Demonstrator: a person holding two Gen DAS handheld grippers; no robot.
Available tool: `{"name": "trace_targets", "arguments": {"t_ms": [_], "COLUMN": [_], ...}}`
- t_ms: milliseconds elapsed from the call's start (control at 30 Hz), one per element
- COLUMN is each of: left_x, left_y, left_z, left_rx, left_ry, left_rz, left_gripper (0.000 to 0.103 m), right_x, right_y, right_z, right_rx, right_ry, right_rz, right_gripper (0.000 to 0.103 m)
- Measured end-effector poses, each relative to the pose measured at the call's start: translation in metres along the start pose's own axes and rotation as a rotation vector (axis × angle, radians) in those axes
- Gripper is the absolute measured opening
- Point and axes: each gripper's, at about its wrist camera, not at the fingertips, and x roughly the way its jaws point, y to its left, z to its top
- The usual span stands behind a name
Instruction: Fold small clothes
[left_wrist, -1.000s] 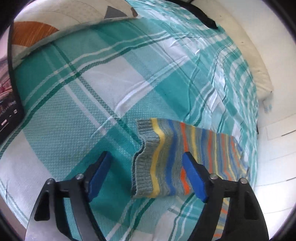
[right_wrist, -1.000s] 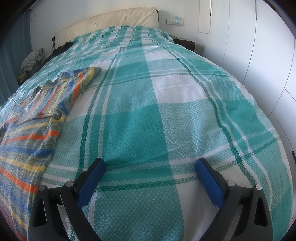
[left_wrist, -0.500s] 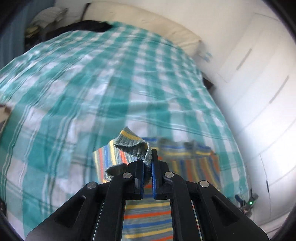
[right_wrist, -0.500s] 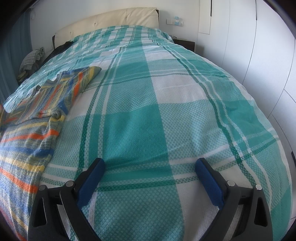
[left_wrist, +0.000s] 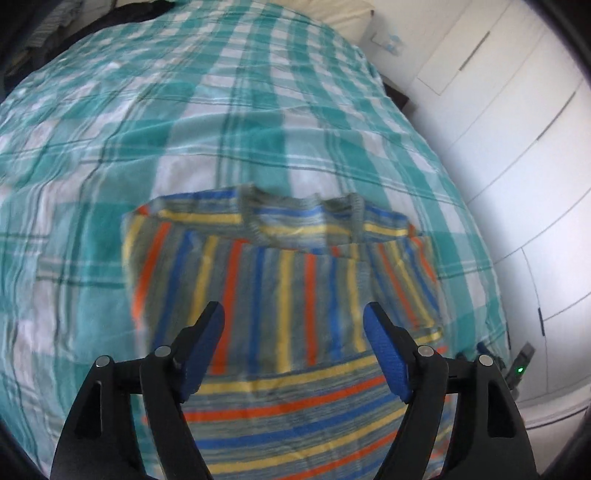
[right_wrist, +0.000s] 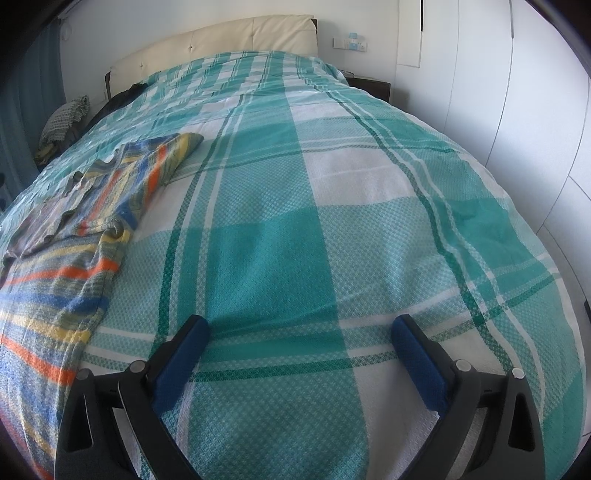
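The sleeve that was pinched half a second ago now lies folded across the striped knit sweater (left_wrist: 280, 295), and the left gripper (left_wrist: 293, 332), jaws just sprung wide, hovers empty above it on the plaid bedspread (right_wrist: 295, 221). The right gripper (right_wrist: 299, 347) hangs wide open, empty, beside the sweater.

You see striped sweater (left_wrist: 288, 295): grey, orange, blue, yellow | bedspread (right_wrist: 332, 221): teal-white plaid | headboard (right_wrist: 221, 40): cream | gripper pads (right_wrist: 177, 369): blue
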Motion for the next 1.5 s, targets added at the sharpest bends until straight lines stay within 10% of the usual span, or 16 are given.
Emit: {"name": "trace_targets", "arguments": {"t_ms": [333, 500, 1500], "left_x": [-0.047, -0.022, -0.003], "left_y": [0.124, 0.154, 0.139], "left_z": [-0.117, -0.154, -0.158], "left_rx": [-0.126, -0.242, -0.109], "left_ry": [-0.094, -0.085, -0.068], "left_rz": [0.332, 0.336, 0.425], "left_gripper": [0.090, 0.092, 0.103], "right_x": [0.001, 0.001, 0.002], "right_y": [0.002, 0.002, 0.003], "right_z": [0.001, 0.001, 0.001], "right_rx": [-0.005, -0.007, -0.008], "right_ry": [0.002, 0.003, 0.001], "right_rz": [-0.005, -0.008, -0.010], "right_gripper": [0.100, 0.100, 0.100]}}
